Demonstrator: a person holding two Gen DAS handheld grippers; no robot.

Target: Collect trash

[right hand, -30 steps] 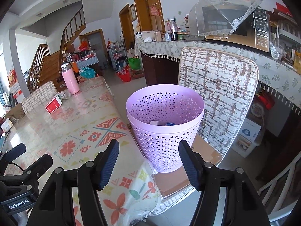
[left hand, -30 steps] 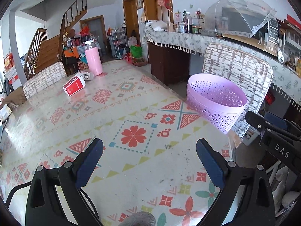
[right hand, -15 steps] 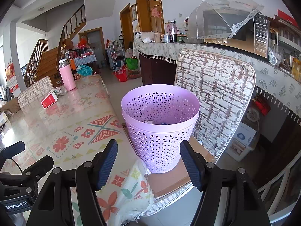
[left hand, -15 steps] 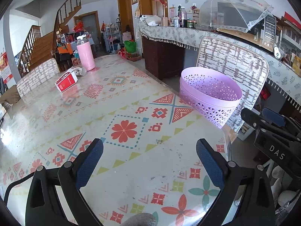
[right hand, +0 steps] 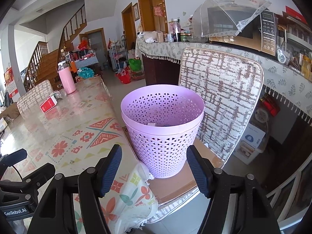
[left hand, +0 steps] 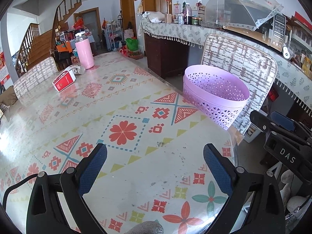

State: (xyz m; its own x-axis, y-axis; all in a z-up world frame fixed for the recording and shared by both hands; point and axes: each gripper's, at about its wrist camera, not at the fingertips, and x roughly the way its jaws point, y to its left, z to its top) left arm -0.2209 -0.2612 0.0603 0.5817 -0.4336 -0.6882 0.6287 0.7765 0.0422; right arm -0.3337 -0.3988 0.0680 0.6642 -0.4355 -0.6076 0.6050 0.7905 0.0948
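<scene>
Both the left claw and right claw are held spread and empty. Scraps are seen inside the lilac wastebasket; a red carton and crumpled bottle are left far across the counter.

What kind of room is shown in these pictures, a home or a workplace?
Most likely a family home's dining area: a long table with a patterned cloth, a wooden staircase, and a sideboard holding a microwave and a mesh food cover.
</scene>
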